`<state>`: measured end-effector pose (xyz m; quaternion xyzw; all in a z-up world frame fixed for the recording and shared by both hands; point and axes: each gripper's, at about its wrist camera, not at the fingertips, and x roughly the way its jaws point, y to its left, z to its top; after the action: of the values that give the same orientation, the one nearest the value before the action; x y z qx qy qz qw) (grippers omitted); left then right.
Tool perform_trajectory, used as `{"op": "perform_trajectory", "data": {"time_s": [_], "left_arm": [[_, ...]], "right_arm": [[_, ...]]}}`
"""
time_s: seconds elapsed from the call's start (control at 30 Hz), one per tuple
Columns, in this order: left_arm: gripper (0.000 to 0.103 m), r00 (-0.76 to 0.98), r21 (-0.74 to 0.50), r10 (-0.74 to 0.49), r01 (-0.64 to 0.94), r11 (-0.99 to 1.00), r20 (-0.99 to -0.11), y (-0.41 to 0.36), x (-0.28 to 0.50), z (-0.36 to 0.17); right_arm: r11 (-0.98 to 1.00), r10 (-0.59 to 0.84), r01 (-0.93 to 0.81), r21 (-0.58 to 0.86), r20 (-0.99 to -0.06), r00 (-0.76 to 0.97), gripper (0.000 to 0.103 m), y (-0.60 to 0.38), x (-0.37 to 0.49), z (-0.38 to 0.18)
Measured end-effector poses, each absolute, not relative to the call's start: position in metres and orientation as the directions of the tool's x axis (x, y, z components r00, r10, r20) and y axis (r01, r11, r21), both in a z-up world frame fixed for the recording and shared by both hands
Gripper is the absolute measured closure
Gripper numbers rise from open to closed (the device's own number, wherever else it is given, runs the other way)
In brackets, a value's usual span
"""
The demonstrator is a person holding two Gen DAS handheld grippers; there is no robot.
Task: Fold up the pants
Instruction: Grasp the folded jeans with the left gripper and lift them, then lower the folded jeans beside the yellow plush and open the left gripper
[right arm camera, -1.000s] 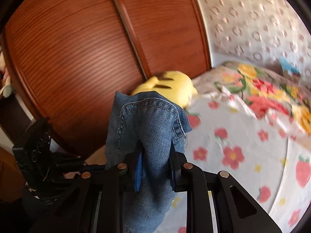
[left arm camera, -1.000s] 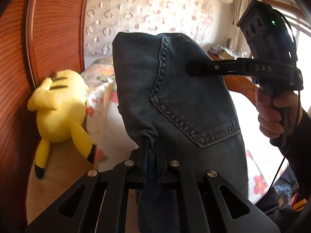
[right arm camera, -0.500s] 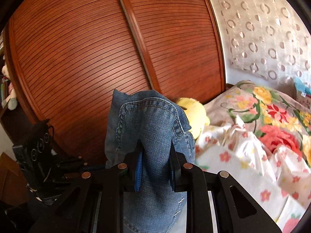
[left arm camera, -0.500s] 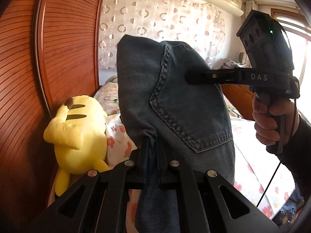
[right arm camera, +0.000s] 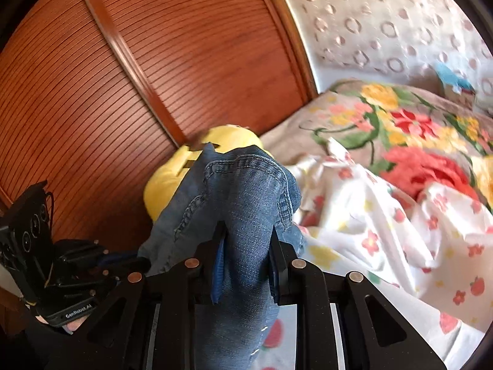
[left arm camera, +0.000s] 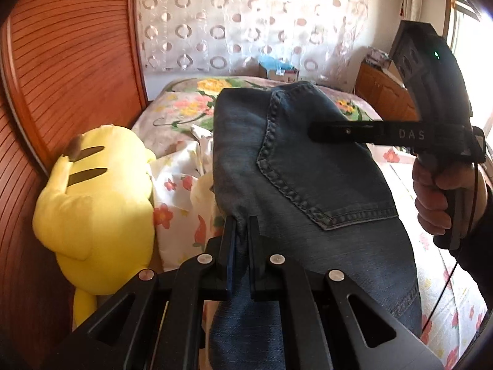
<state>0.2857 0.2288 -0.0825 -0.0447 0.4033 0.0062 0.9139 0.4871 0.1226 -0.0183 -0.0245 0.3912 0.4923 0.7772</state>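
Left wrist view: left gripper (left arm camera: 241, 228) pinched nearly closed on a thin fold of the jeans (left arm camera: 308, 191), back pocket facing the camera, denim raised above the bed (left arm camera: 185, 108). Right gripper (left arm camera: 317, 131) reaching in from the right, gripped by a hand (left arm camera: 437, 197), tip against the upper denim; opening hidden from here. Yellow plush toy (left arm camera: 98, 203) lying left, against the wooden door (left arm camera: 67, 61).

Right wrist view: right gripper (right arm camera: 246, 243) clamped on a thicker bunch of jeans (right arm camera: 240, 191), fingers held moderately apart by the cloth. Left gripper (right arm camera: 123, 260) low at left, touching the denim.
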Motion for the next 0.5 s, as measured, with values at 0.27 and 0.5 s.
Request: {"op": "perform_trajectory", "data": {"time_s": [0.27, 0.5], "left_arm": [[0.092, 0.672, -0.076, -0.021, -0.052, 0.996, -0.741, 0.213, 0.283, -0.072], [0.074, 0.698, -0.055, -0.012, -0.039, 0.998, -0.716, 0.203, 0.263, -0.06]], "right_arm": [[0.615, 0.676, -0.732, 0.293, -0.673, 0.299, 0.048, 0.126, 0.498, -0.026], [0.658, 0.628, -0.741, 0.13, -0.639, 0.445, 0.047, 0.124, 0.464, 0.015]]}}
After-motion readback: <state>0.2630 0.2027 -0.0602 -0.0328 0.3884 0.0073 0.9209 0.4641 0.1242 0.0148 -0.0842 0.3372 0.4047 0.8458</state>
